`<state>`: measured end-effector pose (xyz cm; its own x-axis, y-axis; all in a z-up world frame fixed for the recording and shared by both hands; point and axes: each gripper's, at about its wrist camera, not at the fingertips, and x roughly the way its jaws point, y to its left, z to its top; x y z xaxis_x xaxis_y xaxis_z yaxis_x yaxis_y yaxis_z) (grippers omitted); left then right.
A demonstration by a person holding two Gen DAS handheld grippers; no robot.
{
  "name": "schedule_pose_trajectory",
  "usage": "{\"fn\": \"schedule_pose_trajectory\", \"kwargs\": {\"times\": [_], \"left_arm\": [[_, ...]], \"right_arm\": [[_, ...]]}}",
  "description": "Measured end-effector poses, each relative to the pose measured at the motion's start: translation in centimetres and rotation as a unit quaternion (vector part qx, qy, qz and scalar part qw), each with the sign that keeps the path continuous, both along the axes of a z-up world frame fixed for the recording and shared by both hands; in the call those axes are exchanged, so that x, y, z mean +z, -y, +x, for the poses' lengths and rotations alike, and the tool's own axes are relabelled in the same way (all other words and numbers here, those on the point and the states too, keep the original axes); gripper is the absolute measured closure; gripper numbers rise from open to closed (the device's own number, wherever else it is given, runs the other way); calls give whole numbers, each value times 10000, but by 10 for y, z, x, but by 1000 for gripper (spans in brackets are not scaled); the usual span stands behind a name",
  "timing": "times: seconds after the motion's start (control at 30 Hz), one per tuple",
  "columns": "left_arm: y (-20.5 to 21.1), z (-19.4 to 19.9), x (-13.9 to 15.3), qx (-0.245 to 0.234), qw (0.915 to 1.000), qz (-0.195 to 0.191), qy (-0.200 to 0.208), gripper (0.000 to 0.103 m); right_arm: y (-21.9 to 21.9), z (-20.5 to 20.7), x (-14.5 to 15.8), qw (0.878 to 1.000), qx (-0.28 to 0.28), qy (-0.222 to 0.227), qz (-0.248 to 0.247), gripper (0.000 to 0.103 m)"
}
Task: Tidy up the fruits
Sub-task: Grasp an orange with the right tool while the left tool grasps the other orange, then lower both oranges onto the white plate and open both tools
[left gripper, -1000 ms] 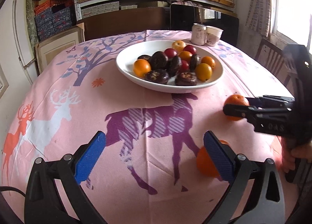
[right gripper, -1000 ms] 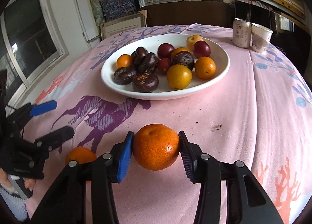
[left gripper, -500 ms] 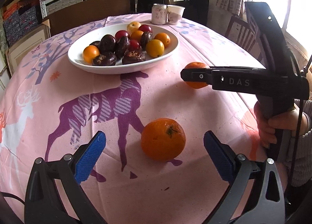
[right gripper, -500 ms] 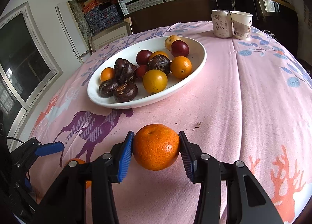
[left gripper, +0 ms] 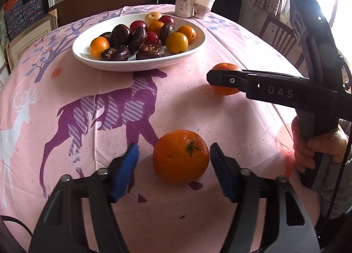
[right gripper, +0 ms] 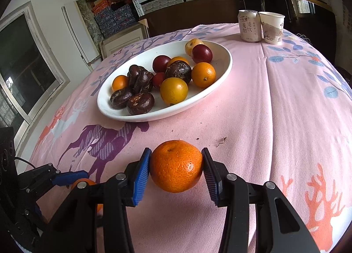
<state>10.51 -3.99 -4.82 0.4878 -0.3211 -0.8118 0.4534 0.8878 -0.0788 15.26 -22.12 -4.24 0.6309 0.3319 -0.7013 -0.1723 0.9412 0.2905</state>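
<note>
Two mandarins are being gripped for the bowl [right gripper: 224,63], one per gripper.

Going largest to smallest: the pink cloth [left gripper: 198,107] is bearing the bowl of fruit at the far side; the right gripper [right gripper: 176,166] is clamping its mandarin [right gripper: 176,166] firmly between both pads; the left gripper [left gripper: 175,161] has just been closing round the near mandarin [left gripper: 180,156], which is sitting on the cloth, a gap showing at each pad. Closing should be finishing squarely across the widest part, gently, before lifting toward the bowl.
</note>
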Motion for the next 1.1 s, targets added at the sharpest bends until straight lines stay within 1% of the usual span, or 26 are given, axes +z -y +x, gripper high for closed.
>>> {"fn": "schedule_pose_trajectory", "kwargs": {"times": [0.03, 0.13, 0.2, 0.27, 0.33, 0.37, 0.43, 0.5, 0.6, 0.67, 0.77, 0.87, 0.9, 0.93, 0.97, 1.0, 1.03, 1.07, 1.1], "left_arm": [[-1, -1, 1, -52, 9999, -104, -19, 58], [-7, 0, 3, 4, 9994, -340, -71, 58], [-16, 3, 7, 128, 9988, -477, 3, 58], [-23, 10, 14, 308, 9985, -412, 192, 58], [-32, 23, 26, 447, 9975, -460, 304, 58], [-35, 31, 33, 510, 9968, -479, 376, 58], [-38, 54, 47, 656, 9955, -398, 563, 58], [-40, 83, 59, 807, 9936, -428, 659, 58], [-40, 126, 70, 948, 9915, -632, 629, 58], [-37, 156, 73, 1024, 9906, -677, 610, 58], [-31, 196, 70, 1093, 9899, -723, 534, 58], [-22, 227, 62, 1154, 9900, -622, 522, 58], [-19, 235, 58, 1164, 9902, -564, 527, 57], [-18, 241, 55, 1178, 9902, -513, 552, 49], [-17, 244, 54, 1217, 9897, -457, 599, 42], [-18, 246, 54, 1281, 9884, -428, 695, 32], [-21, 245, 55, 1357, 9866, -415, 801, 27], [-24, 244, 56, 1361, 9861, -443, 839, 25], [-27, 243, 56, 1344, 9864, -477, 812, 24]], "right_arm": [[0, 0, 0, 10000, 1, 1, -3, 56], [2, -1, 1, 10000, -23, 41, 24, 56], [4, -3, 3, 9999, -62, 97, 63, 56], [6, -4, 6, 9998, -92, 163, 121, 56], [8, -6, 12, 9993, -103, 305, 190, 56], [8, -5, 17, 9990, -96, 393, 205, 56], [7, 4, 29, 9987, -65, 482, 179, 56], [3, 19, 42, 9986, -57, 526, 73, 56], [-7, 49, 58, 9979, -37, 637, -113, 56], [-15, 70, 64, 9976, -4, 678, -172, 56], [-21, 105, 65, 9971, -48, 705, -267, 56], [-19, 144, 57, 9979, -213, 566, -250, 56], [-19, 156, 53, 9982, -258, 501, -224, 56], [-17, 166, 49, 9984, -311, 435, -186, 56], [-17, 174, 45, 9986, -338, 383, -135, 54], [-16, 178, 44, 9986, -343, 395, -78, 53], [-16, 177, 45, 9983, -348, 466, -18, 46], [-16, 173, 47, 9980, -341, 540, -4, 42], [-16, 170, 50, 9979, -313, 574, -27, 42]]}}
